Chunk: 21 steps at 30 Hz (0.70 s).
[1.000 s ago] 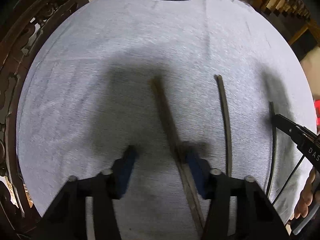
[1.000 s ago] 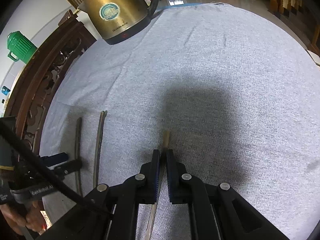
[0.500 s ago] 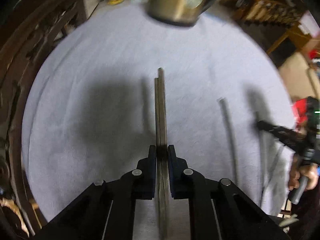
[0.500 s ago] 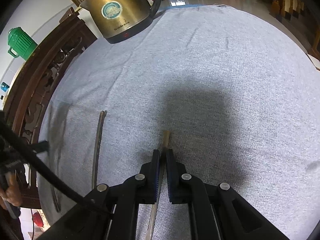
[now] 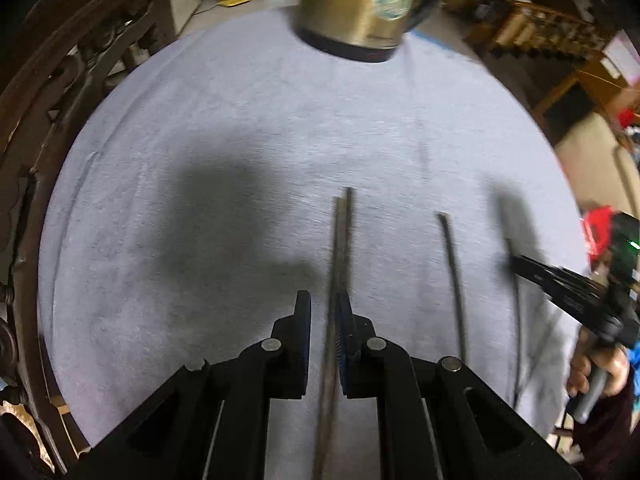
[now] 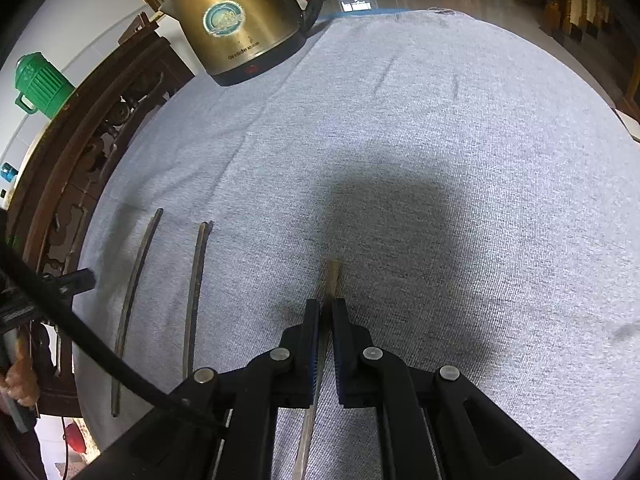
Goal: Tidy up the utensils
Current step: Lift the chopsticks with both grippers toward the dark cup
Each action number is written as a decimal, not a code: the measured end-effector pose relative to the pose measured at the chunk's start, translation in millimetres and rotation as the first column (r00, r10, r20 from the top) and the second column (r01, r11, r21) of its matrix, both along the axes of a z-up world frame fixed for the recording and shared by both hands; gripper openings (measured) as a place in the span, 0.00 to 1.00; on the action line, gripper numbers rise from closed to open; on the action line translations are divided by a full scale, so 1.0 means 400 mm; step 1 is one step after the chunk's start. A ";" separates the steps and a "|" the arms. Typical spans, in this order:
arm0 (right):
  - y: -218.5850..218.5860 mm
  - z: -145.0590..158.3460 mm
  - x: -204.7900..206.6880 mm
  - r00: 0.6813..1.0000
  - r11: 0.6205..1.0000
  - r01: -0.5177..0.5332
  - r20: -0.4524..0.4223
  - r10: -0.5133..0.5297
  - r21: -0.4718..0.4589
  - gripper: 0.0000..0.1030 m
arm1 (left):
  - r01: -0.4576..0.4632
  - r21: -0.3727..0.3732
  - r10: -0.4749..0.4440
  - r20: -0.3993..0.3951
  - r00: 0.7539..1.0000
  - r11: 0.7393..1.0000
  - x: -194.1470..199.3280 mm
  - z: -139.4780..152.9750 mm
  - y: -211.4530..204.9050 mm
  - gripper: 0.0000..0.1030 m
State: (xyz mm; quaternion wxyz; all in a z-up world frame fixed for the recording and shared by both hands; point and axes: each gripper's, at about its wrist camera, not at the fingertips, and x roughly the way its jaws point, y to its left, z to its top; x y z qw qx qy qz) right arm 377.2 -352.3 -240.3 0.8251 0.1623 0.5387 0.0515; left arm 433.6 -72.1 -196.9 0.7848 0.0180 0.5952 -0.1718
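Thin dark chopsticks lie on a grey tablecloth (image 5: pixel 240 128). In the left wrist view my left gripper (image 5: pixel 323 304) has its jaws a little apart, with a pair of chopsticks (image 5: pixel 340 248) lying between them against the right pad. Another chopstick (image 5: pixel 452 280) lies to its right, and one more (image 5: pixel 516 312) by the right gripper (image 5: pixel 560 284). In the right wrist view my right gripper (image 6: pixel 326 310) is shut on a chopstick (image 6: pixel 333 276). A chopstick pair (image 6: pixel 196 288) and a single chopstick (image 6: pixel 134 296) lie to its left.
A brass electric kettle (image 5: pixel 360 4) stands at the far edge of the cloth; it also shows in the right wrist view (image 6: pixel 236 20). A carved dark wooden chair back (image 6: pixel 92 128) borders the table's left side. A green jug (image 6: pixel 38 84) sits beyond it.
My left gripper shut on the chopstick pair, swung it leftward beside the others, then parted its jaws slightly. The right gripper stayed shut on its chopstick.
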 end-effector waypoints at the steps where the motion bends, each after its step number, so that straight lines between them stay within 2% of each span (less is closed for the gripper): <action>1: -0.001 -0.001 0.001 1.000 1.000 0.000 0.000 0.000 0.004 0.07 | -0.005 0.006 0.005 0.000 1.000 1.000 0.005 -0.010 -0.009 0.11; 7: -0.005 -0.004 -0.002 1.000 1.000 -0.011 0.010 0.010 0.012 0.07 | 0.004 0.065 -0.003 -0.010 1.000 0.998 0.070 -0.052 -0.057 0.11; 13: -0.016 -0.007 -0.003 1.000 0.999 -0.020 0.014 0.019 0.038 0.07 | 0.003 0.043 -0.001 -0.054 0.999 0.999 0.112 -0.085 -0.074 0.11; 21: -0.022 -0.008 -0.006 1.000 0.998 -0.019 0.023 0.018 0.054 0.07 | 0.000 0.063 0.003 -0.042 0.999 0.998 0.156 -0.076 -0.080 0.13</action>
